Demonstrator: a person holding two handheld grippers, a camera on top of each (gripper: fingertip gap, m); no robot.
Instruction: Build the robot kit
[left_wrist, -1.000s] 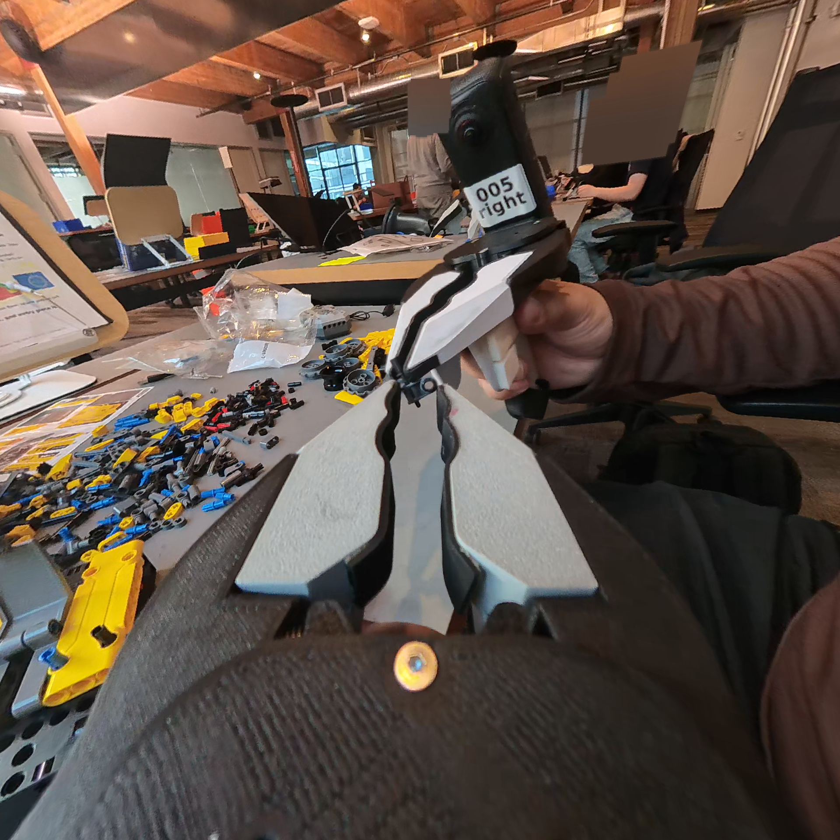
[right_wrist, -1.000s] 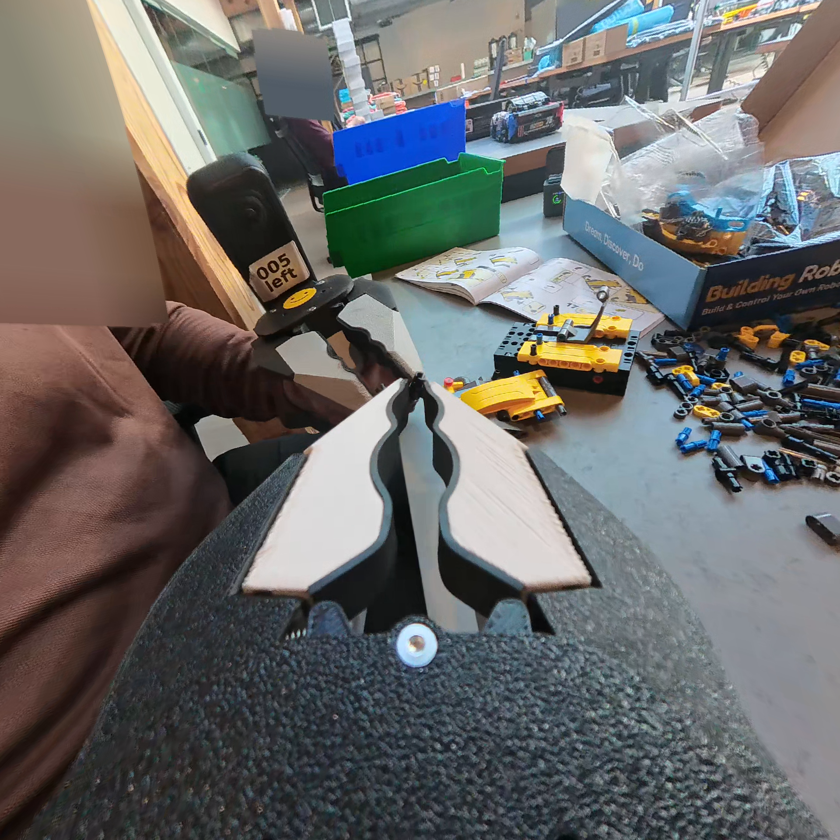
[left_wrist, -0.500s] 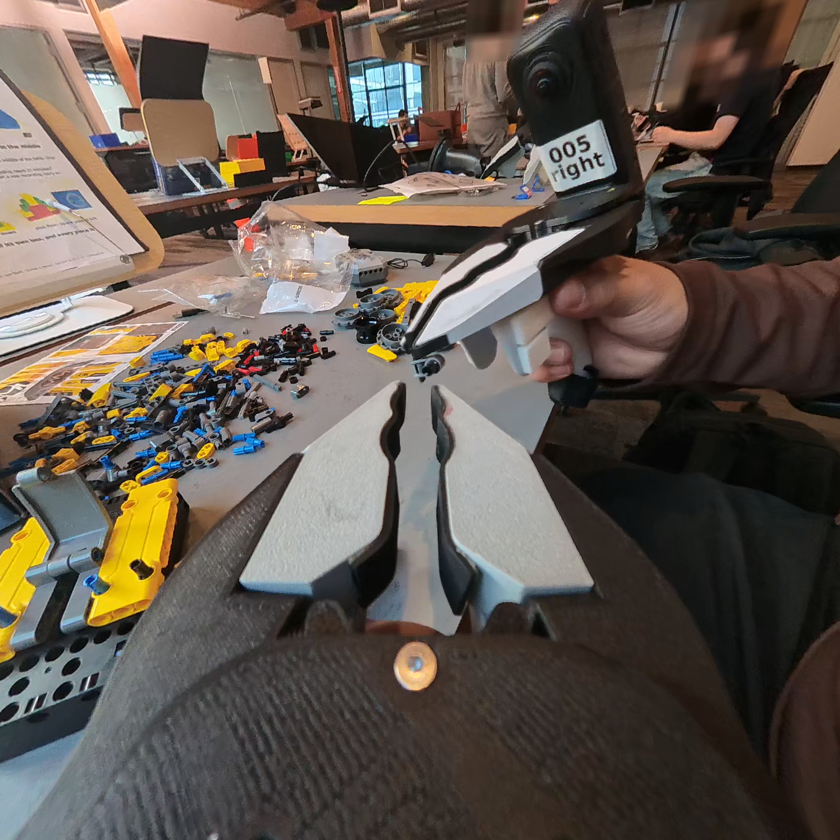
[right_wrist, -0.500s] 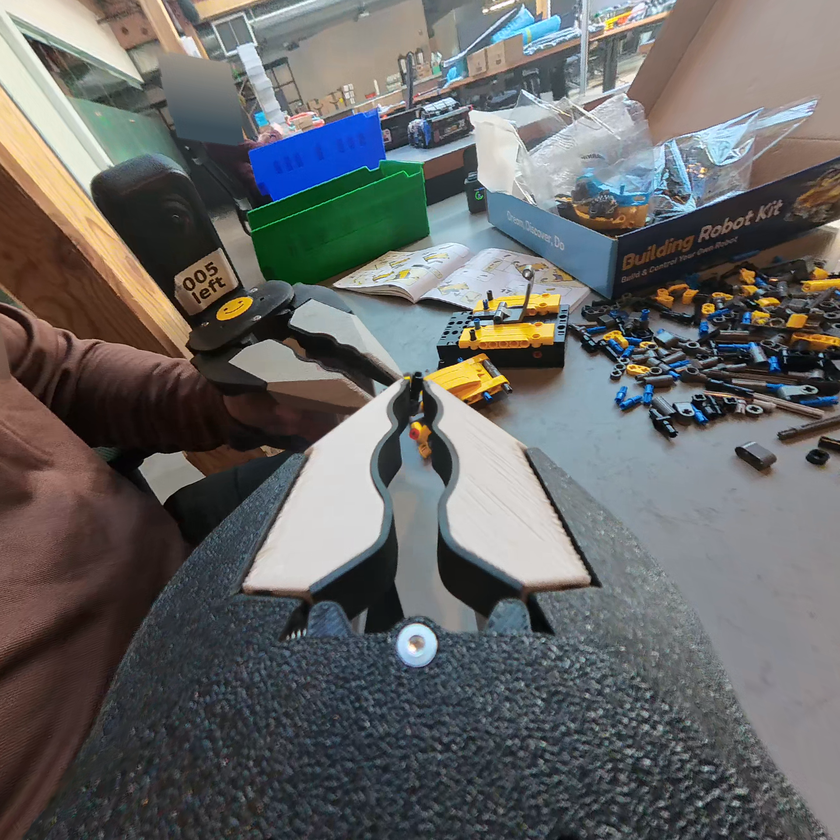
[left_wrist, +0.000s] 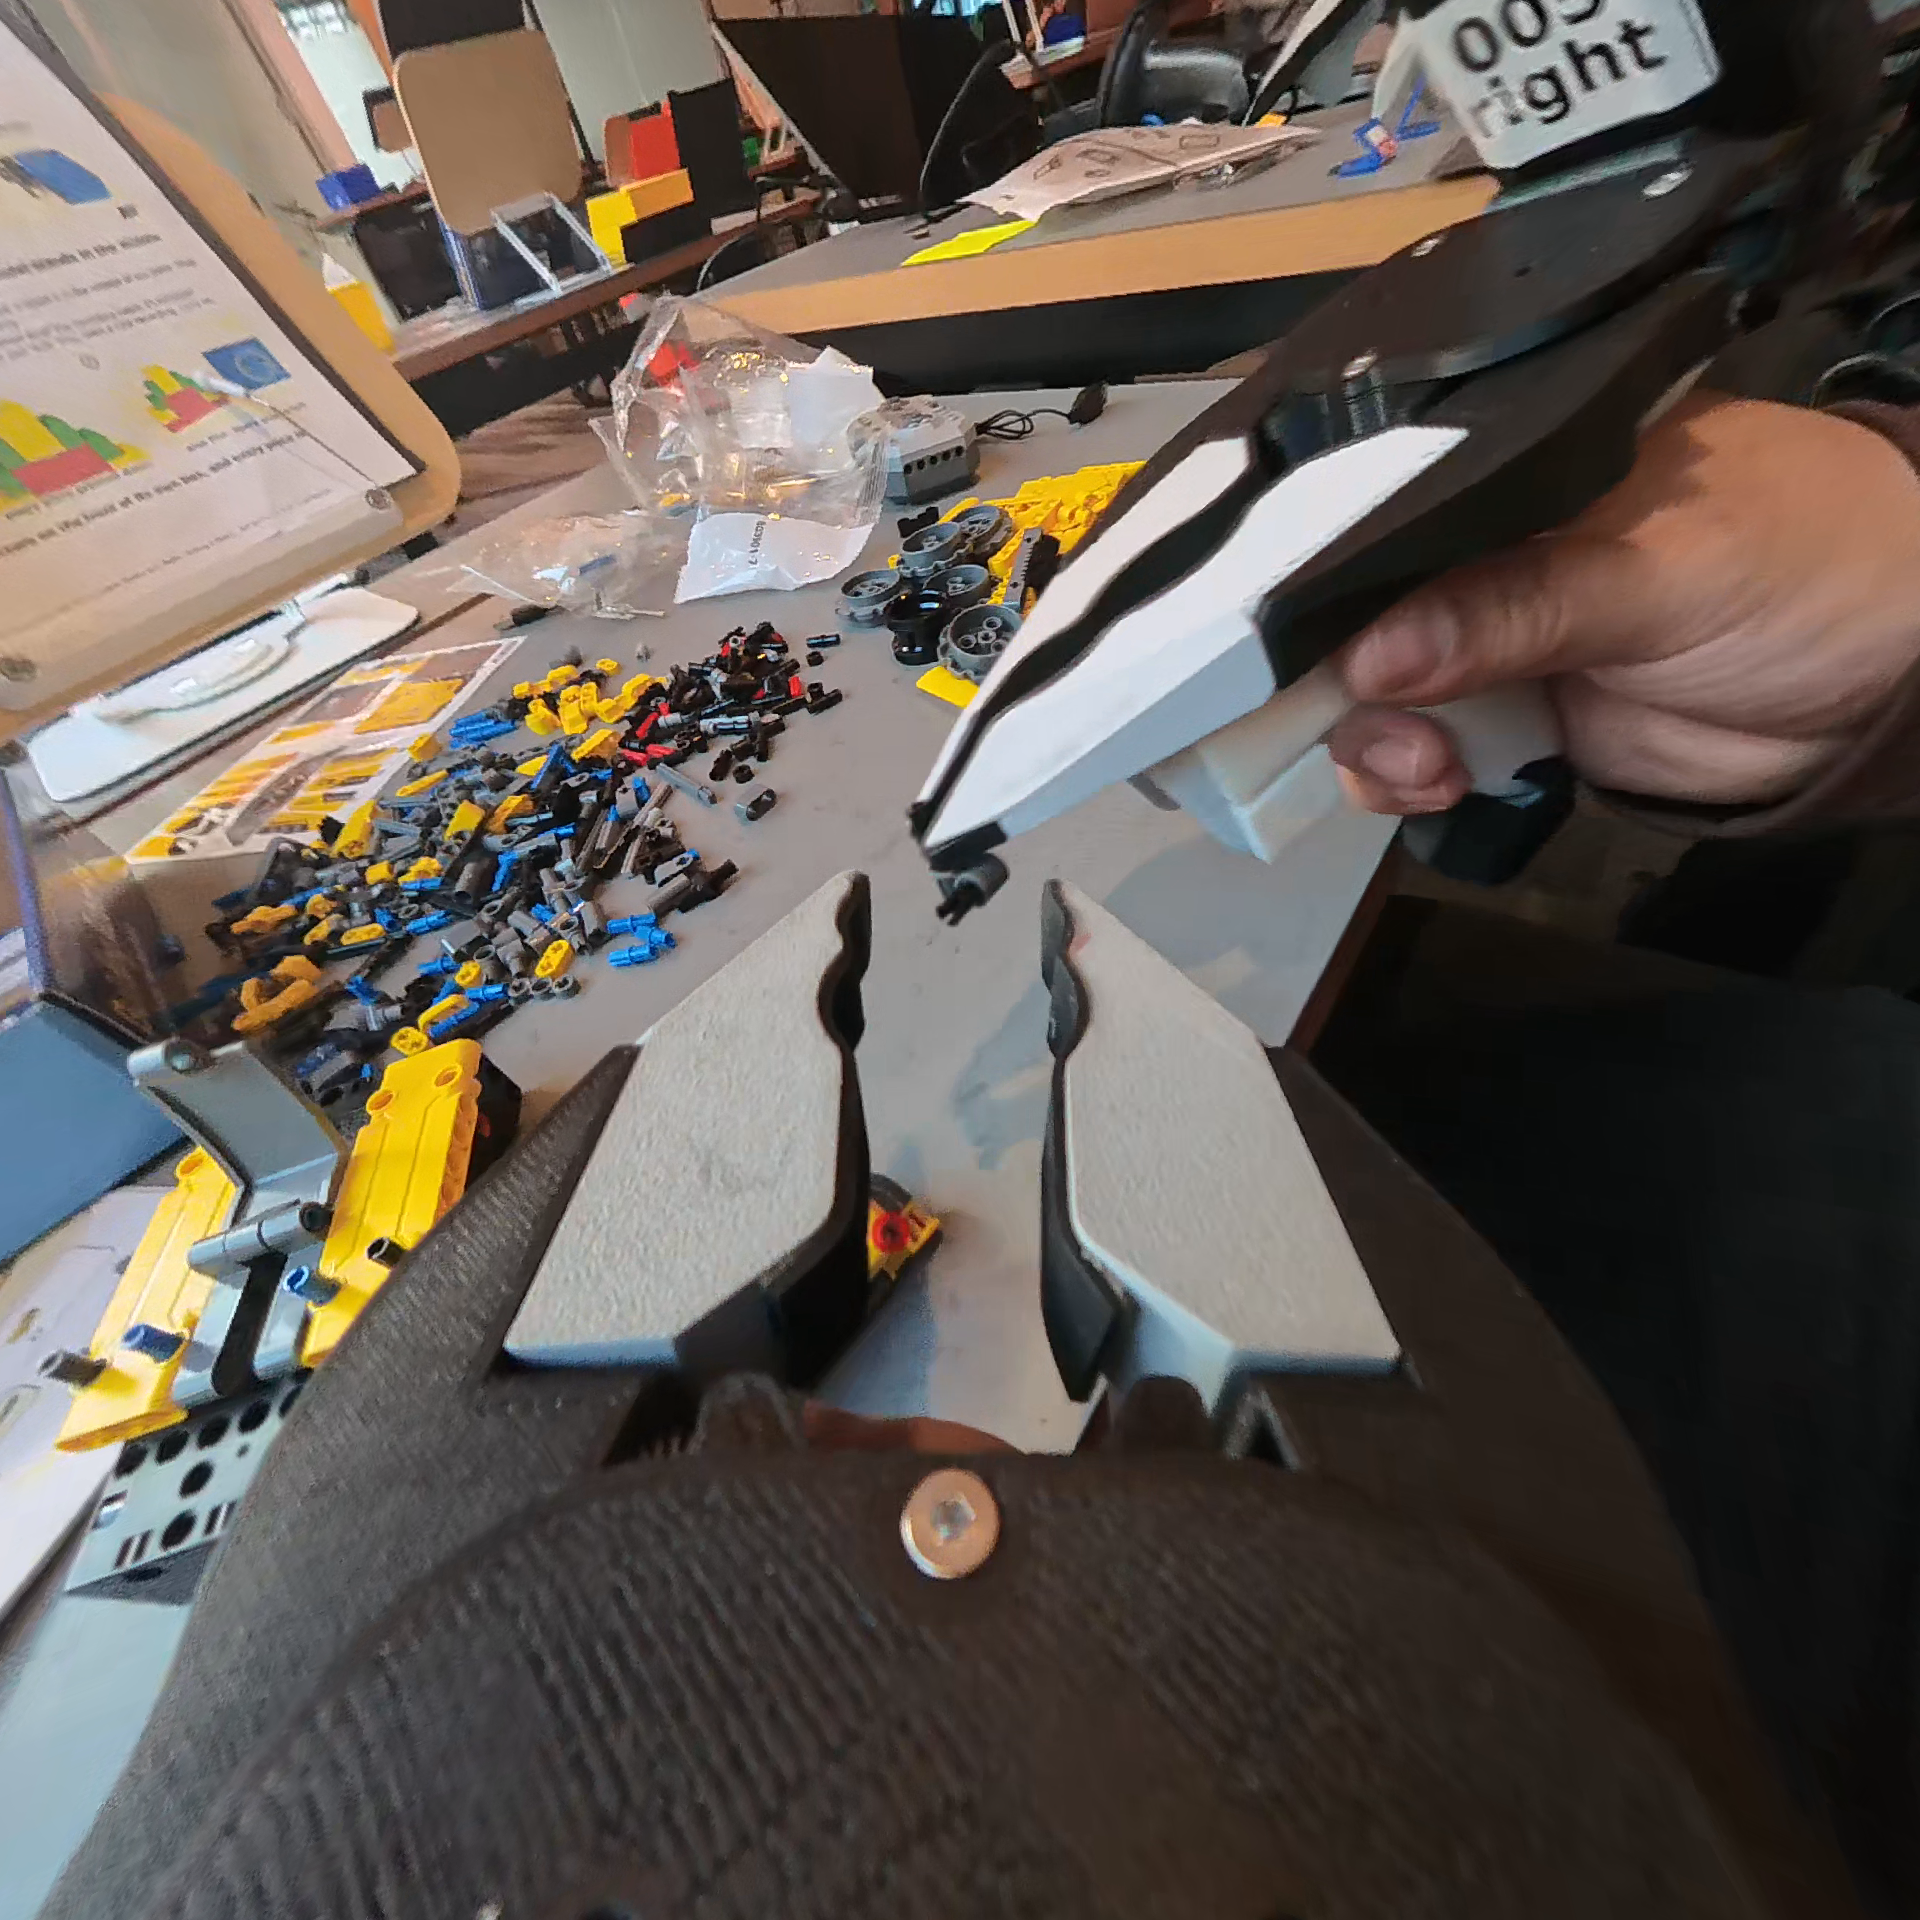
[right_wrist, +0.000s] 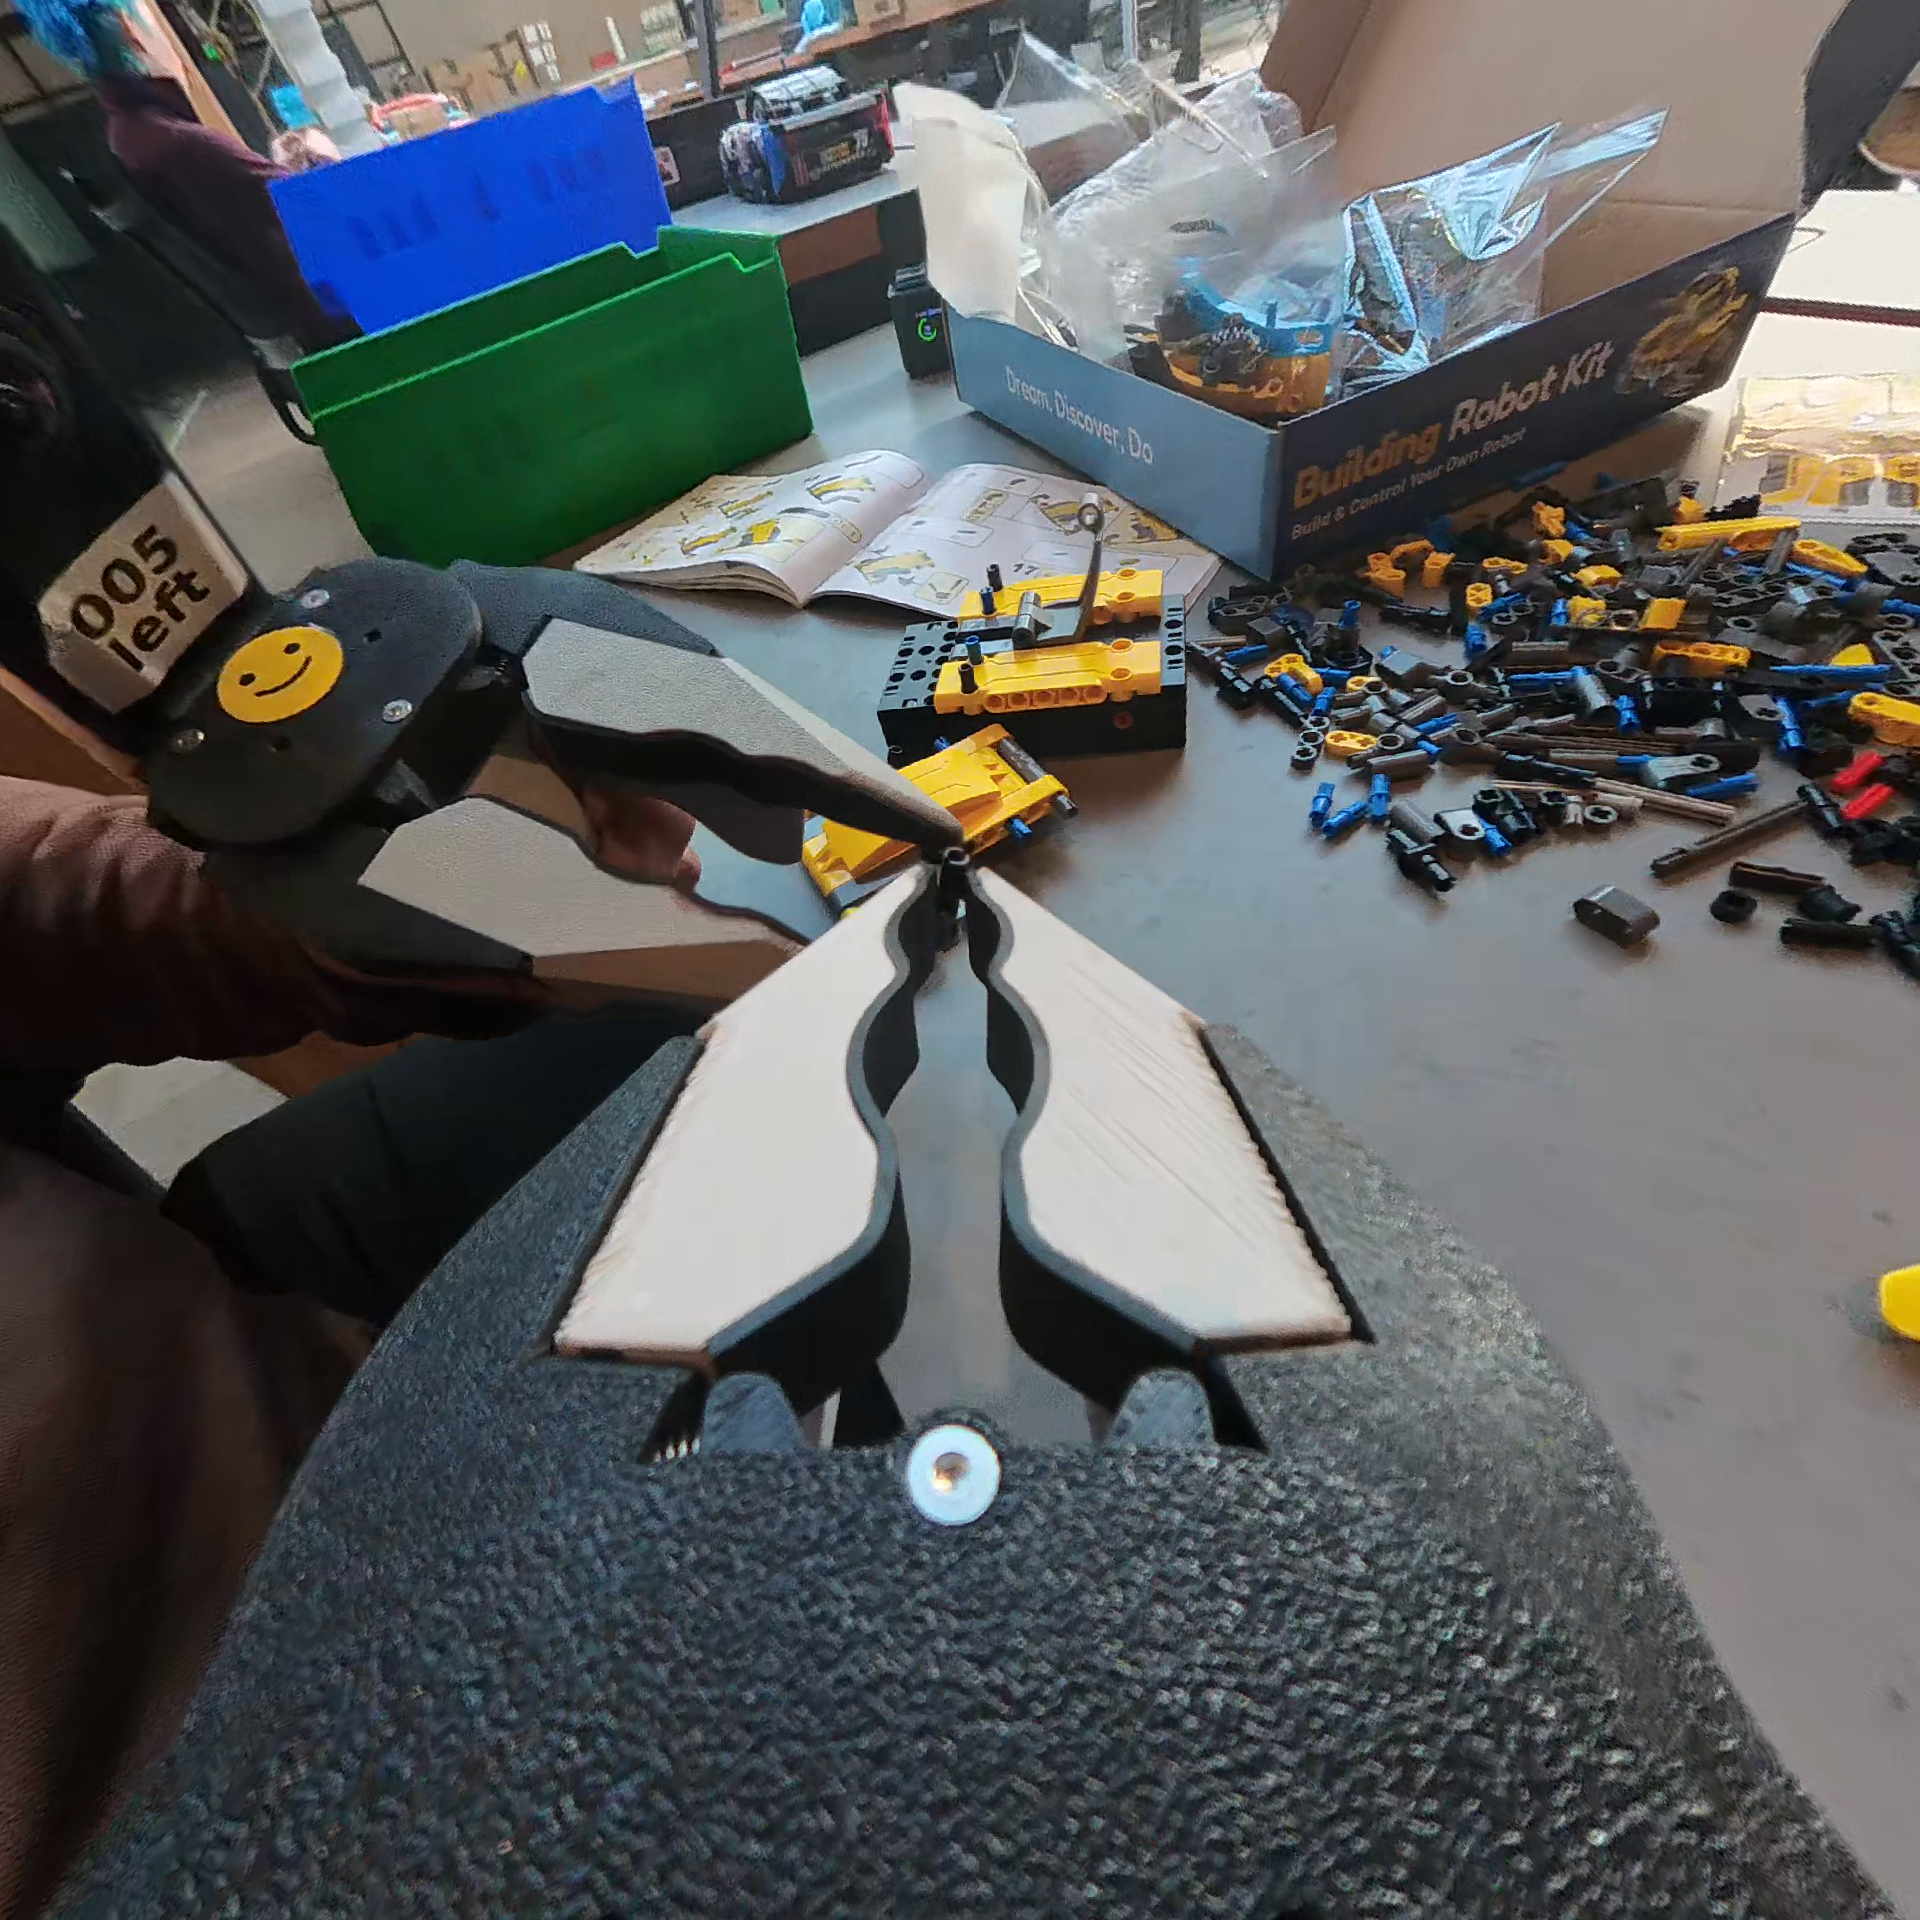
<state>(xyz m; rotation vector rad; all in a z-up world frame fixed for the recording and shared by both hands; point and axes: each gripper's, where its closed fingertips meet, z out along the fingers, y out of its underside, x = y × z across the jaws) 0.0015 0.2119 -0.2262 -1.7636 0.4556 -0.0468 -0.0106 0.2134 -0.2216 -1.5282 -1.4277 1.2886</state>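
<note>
A shared workshop or maker office — grey worktable (right_wrist: 1299, 1039) ahead of the tool strewn with loose building-kit parts (left_wrist: 499, 831), an open kit box (right_wrist: 1351, 416) and instruction booklet (right_wrist: 862, 530) beyond, plastic storage bins (right_wrist: 561, 384) farther left, more desks behind.

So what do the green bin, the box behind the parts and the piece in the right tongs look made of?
Green bin: apparently moulded plastic, smooth with a slight sheen and thin stepped walls.
Box: cardboard, going by the raw brown flap and printed blue outside.
Small black pin pinched in the right tongs: probably hard plastic like the loose parts, though too small to be sure.
</note>
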